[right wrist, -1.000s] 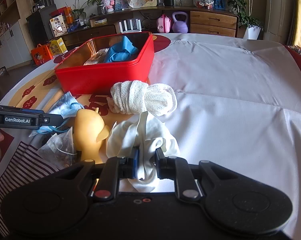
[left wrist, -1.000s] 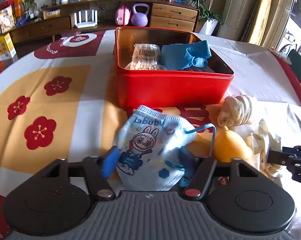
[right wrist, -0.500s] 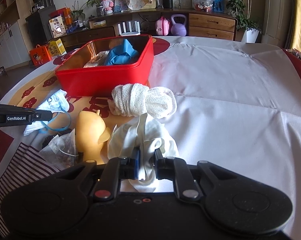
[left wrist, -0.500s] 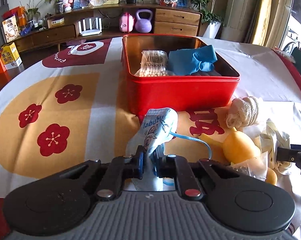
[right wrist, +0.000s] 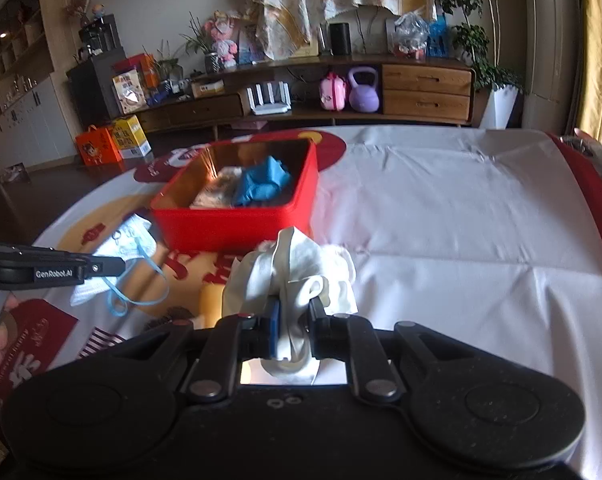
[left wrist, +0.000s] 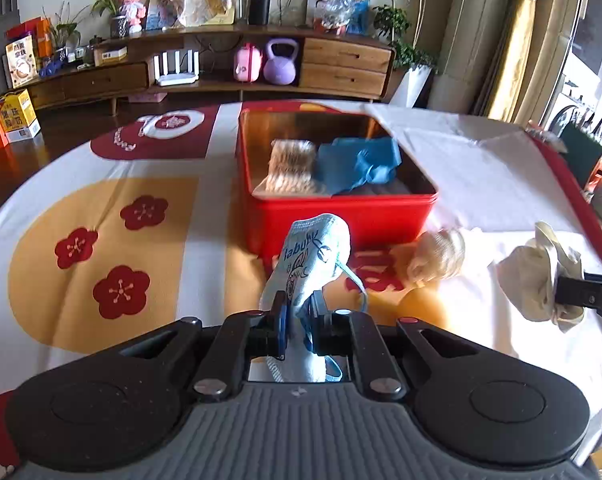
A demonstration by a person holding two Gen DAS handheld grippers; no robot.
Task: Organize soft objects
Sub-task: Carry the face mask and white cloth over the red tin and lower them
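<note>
My left gripper (left wrist: 299,320) is shut on a light blue printed face mask (left wrist: 315,256) and holds it above the table, in front of the red tin box (left wrist: 341,216). The box holds a pack of cotton swabs (left wrist: 291,166) and a blue glove (left wrist: 359,162). My right gripper (right wrist: 293,320) is shut on a white cloth glove (right wrist: 297,272), lifted off the table; it also shows in the left wrist view (left wrist: 541,276). A cream gauze roll (left wrist: 437,256) and a yellow rubber toy (left wrist: 421,308) lie on the table near the box.
The table has a white, yellow and red cloth (left wrist: 141,216). A red and striped paper item (right wrist: 41,332) lies at the near left edge. A sideboard (left wrist: 261,64) with a kettlebell stands beyond the table.
Both grippers have risen. The left lifted the mask off the table and closer to the box. The right lifted the white glove off the table.
</note>
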